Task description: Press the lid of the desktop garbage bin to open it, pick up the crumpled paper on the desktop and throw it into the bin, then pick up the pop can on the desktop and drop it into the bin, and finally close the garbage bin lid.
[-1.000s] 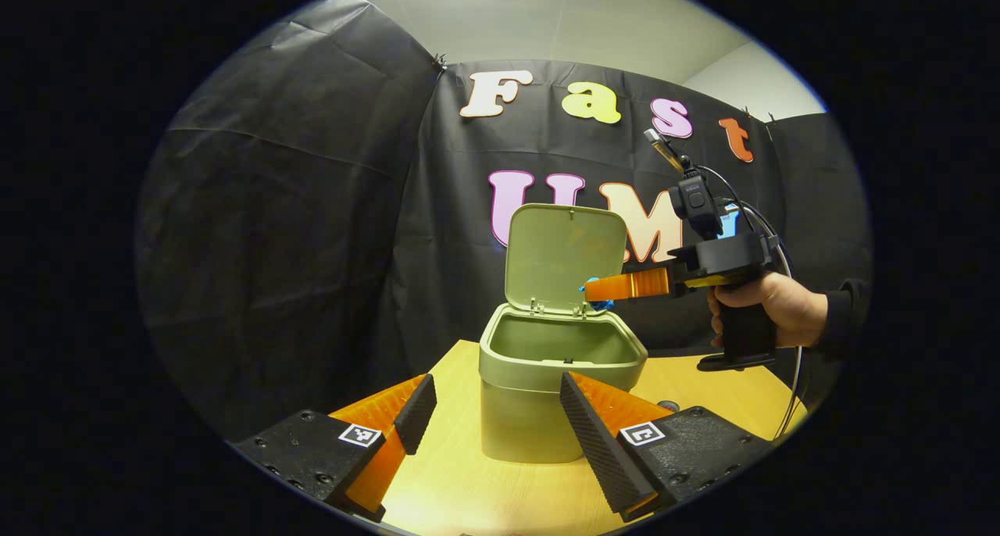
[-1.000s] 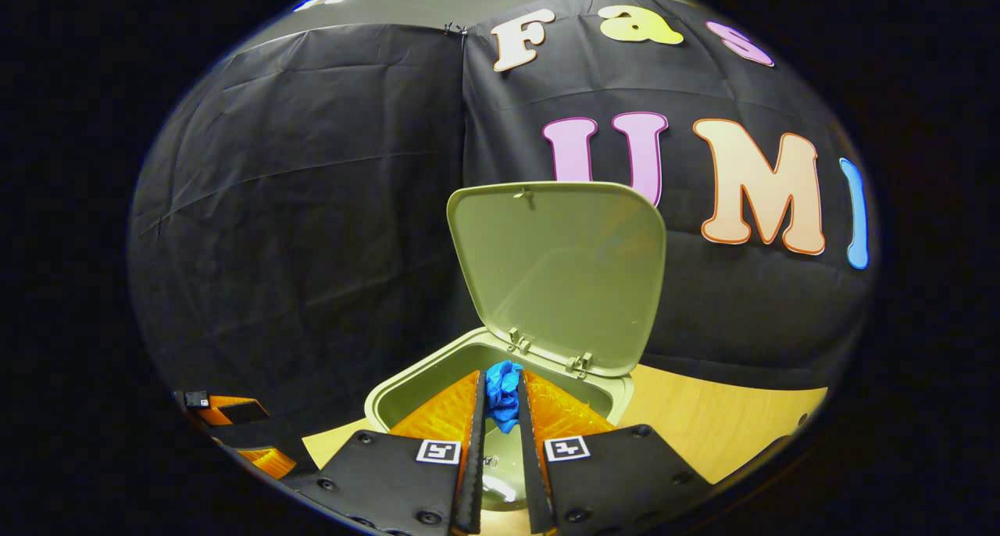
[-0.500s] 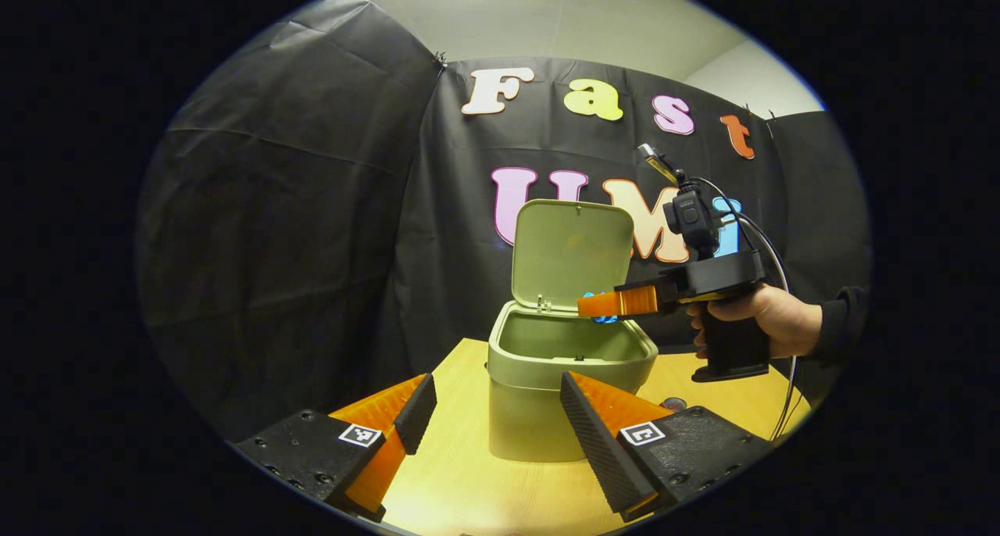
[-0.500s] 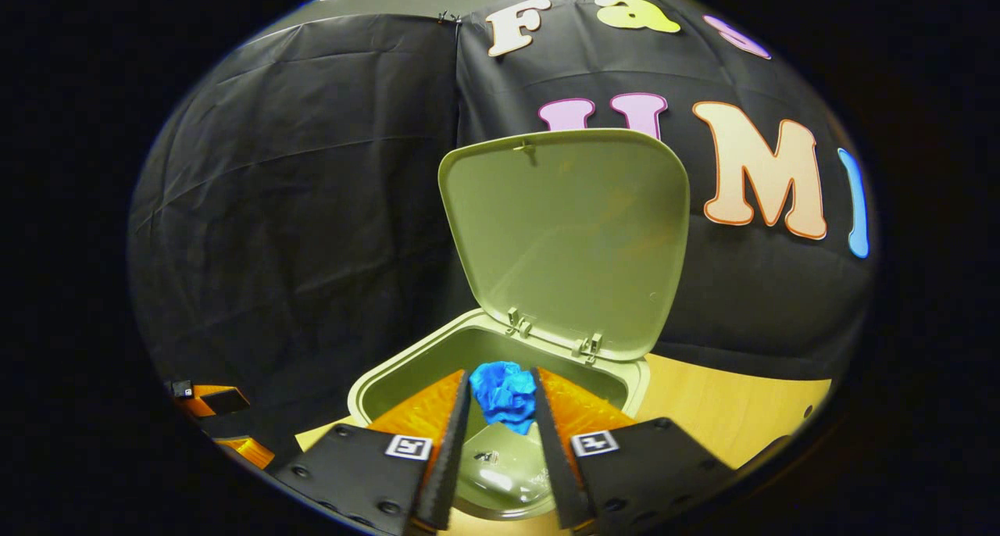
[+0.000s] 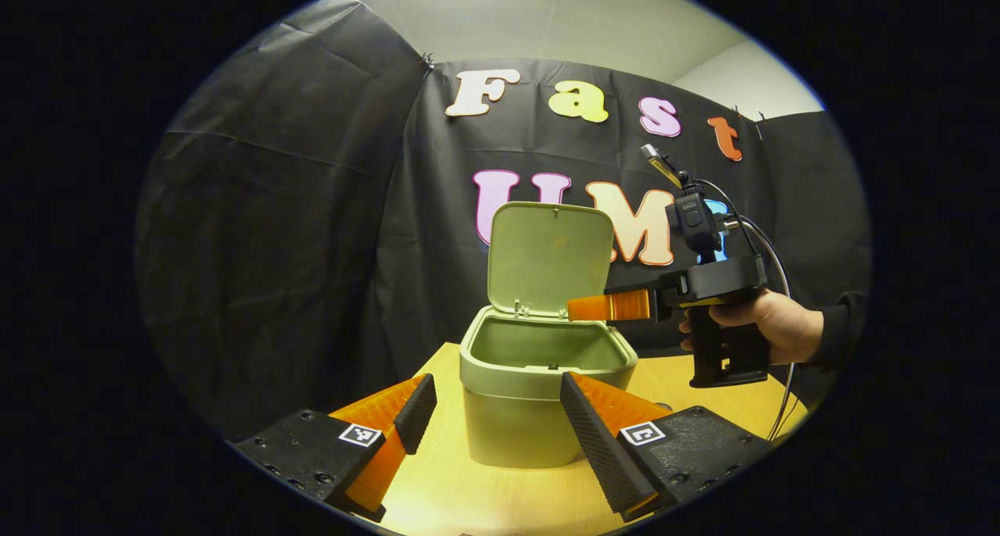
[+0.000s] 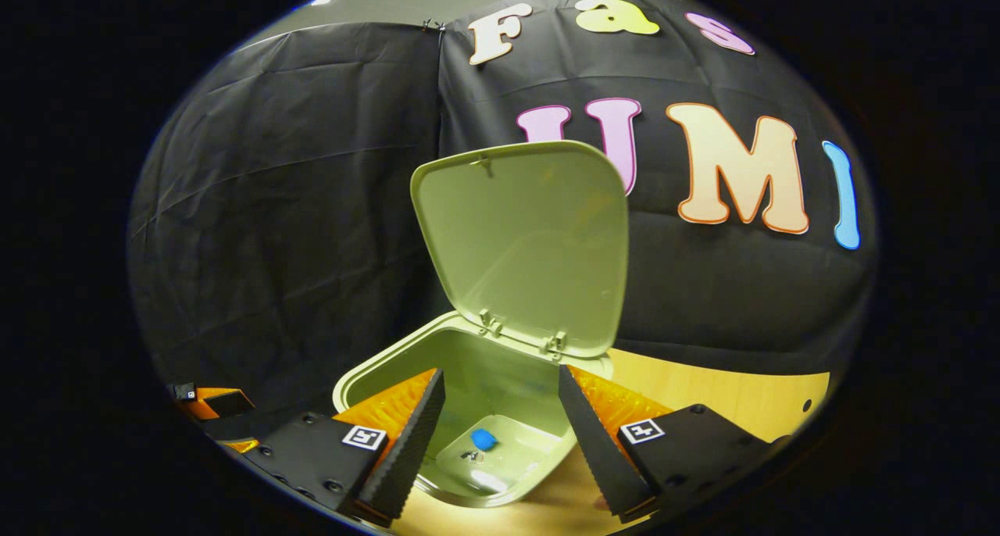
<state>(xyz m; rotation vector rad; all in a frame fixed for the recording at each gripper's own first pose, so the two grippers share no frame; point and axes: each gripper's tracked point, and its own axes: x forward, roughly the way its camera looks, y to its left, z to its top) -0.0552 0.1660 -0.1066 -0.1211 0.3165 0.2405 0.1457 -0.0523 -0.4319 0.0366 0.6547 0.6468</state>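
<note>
The crumpled paper is lying on the floor of the bin in the right gripper view, a small blue wad well below the right claw, whose fingers are now standing spread apart over the open mouth with nothing between them. Half a second ago those fingers were still pinching the wad above the rim, so the drop has just happened and, by that reading, the paper step is done; the pop can comes next. The lid is standing upright on its hinges.

In the left gripper view, the left claw is hovering spread and empty above the tabletop, just in front of the bin. The right claw, held by a hand, is reaching level over the bin's opening, and the blue wad seen at its tip earlier is gone.
</note>
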